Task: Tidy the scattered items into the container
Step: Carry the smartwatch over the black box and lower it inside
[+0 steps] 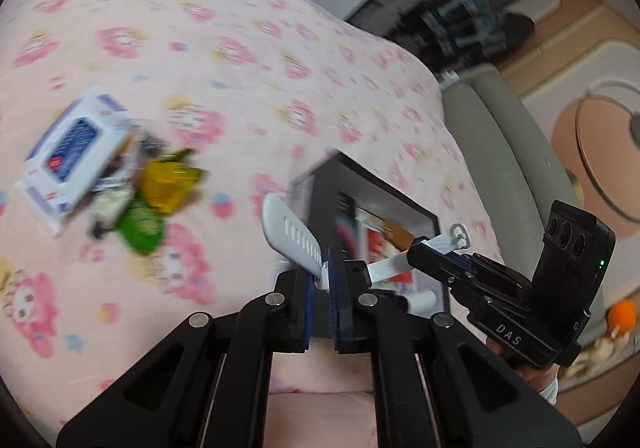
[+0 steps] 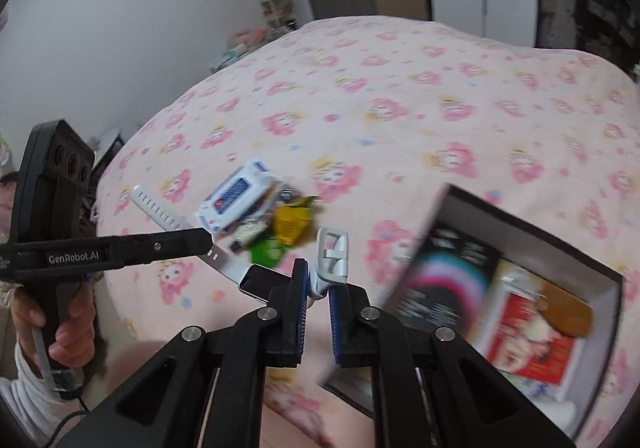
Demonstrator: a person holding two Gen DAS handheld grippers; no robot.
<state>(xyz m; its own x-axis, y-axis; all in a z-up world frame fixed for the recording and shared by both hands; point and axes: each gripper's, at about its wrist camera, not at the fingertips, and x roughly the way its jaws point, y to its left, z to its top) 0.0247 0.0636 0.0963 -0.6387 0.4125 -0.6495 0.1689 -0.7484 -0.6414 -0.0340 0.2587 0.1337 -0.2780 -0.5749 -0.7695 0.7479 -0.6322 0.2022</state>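
Note:
Both grippers hold one white-strapped watch above the pink bed. My left gripper (image 1: 321,280) is shut on the holed strap (image 1: 290,236); it also shows in the right wrist view (image 2: 212,248). My right gripper (image 2: 318,288) is shut on the buckle strap (image 2: 332,260), and it shows in the left wrist view (image 1: 412,248). The black open box (image 2: 532,224) lies at the right with a red packet (image 2: 532,340) inside. A white and blue pack (image 2: 236,199), a yellow wrapper (image 2: 294,221) and a green wrapper (image 2: 268,250) lie in a pile.
The flowered pink bedspread (image 2: 400,95) covers the bed. A grey sofa edge (image 1: 500,143) and patterned floor lie beyond the bed's right side. A grey wall and door stand at the back. The person's hand (image 2: 60,340) grips the left handle.

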